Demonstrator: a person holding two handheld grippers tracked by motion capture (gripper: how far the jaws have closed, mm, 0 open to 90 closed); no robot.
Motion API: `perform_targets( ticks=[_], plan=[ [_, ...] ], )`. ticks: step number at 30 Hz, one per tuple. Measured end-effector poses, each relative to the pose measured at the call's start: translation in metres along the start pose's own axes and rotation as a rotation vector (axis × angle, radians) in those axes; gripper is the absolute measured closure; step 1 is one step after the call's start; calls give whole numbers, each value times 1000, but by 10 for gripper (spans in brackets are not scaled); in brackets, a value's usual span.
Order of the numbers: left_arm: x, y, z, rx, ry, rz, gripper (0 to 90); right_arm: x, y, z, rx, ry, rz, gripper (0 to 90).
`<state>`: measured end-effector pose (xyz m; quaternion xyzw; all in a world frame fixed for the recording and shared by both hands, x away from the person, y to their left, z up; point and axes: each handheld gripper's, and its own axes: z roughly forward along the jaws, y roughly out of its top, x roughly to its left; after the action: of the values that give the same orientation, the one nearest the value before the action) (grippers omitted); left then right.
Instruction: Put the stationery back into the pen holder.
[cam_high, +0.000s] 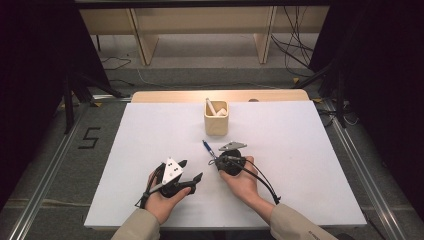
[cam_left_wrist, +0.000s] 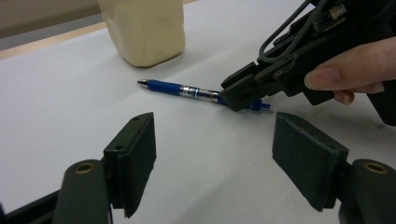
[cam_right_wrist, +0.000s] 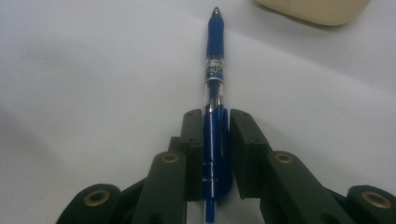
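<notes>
Just unreadable print on blue pen (cam_right_wrist: 215, 70)

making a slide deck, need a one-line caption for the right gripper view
Right tool shut on the rear half of a blue pen lying on the white table, tip pointing away.

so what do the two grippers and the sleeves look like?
Both are black two-jaw tools. The left gripper carries a pale grey three-cornered plate with dark dots; the right gripper has a darker grey one. Black cables trail from each. Jaw pads are flat, dark and rectangular, with brass-coloured pivots. Sleeves are beige.
</notes>
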<state>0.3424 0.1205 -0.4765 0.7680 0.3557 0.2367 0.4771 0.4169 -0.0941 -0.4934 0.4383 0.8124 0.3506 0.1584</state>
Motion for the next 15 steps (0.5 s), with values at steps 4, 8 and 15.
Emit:
perform_targets(
  ticks=[4, 8, 15],
  plan=[
    [0, 0, 0, 1, 0, -1, 305, -1, 0, 0, -1, 6, -4, 771],
    [0, 0, 0, 1, 0, 0, 305, -2, 0, 0, 1, 18, 9, 773],
    [1, 0, 0, 3, 4, 0, 305, -2, 0, 0, -9, 31, 6, 774]
  ],
)
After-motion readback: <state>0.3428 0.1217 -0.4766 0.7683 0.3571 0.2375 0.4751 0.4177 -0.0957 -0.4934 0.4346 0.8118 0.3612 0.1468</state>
